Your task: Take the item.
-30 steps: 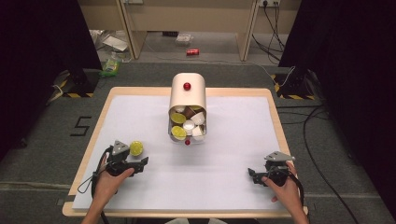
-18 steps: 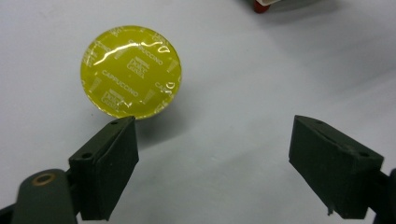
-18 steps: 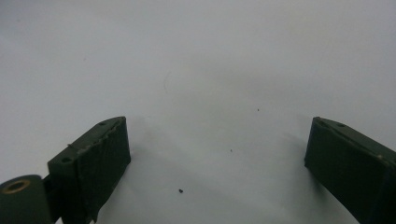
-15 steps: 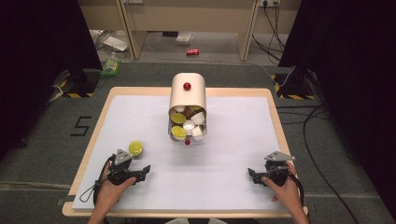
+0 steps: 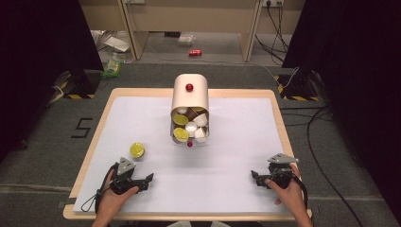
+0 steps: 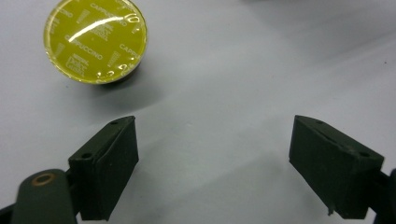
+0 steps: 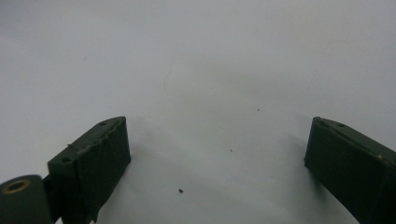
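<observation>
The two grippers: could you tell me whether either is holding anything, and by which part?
Nothing is held. The left gripper and right gripper both have open, empty jaws; the yellow capsule lies apart on the table.

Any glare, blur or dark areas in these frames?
Left gripper view: a white glare streak crosses the yellow capsule foil, print still legible. Right gripper view: soft, dim white table. High view: evenly lit table, black surroundings.

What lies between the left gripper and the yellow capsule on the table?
Nothing: bare white table separates the open left gripper from the yellow capsule, seen in the left gripper view and the high view.
</observation>
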{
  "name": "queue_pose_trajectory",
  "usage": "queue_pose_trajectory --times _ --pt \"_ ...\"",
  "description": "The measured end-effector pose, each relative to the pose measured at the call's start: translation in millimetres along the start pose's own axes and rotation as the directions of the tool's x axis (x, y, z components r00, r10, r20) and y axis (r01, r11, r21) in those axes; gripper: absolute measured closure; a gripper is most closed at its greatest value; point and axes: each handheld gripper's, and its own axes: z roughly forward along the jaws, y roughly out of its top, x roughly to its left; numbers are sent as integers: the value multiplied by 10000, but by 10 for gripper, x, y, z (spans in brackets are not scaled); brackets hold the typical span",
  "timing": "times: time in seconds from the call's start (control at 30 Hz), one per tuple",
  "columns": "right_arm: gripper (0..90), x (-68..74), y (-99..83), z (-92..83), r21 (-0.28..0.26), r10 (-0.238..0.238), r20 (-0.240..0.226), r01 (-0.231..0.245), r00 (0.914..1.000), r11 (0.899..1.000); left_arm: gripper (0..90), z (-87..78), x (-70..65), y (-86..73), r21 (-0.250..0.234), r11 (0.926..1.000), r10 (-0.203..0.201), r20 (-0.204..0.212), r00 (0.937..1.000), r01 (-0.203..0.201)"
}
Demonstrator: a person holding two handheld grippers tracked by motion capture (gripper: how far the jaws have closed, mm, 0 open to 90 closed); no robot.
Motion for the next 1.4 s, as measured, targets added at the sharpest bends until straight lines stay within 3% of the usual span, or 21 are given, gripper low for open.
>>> queue_pose_trajectory --times 0.57,0.73,1.1,1.4 --pt "72 0 0 0 0 -3 3 3 10000 10000 157 -32 -139 -56 423 9969 674 -115 9977 -669" --pt "72 0 0 0 1 1 2 -1 10000 10000 162 -55 -139 -98 348 9982 485 28 9988 -486" --pt "71 0 0 0 -1 -3 4 3 10000 10000 162 -77 -173 -200 -274 9991 332 -211 9992 -338" --pt "72 0 0 0 0 -2 2 2 10000 10000 161 -74 -170 -204 -308 9990 304 -194 9993 -310"
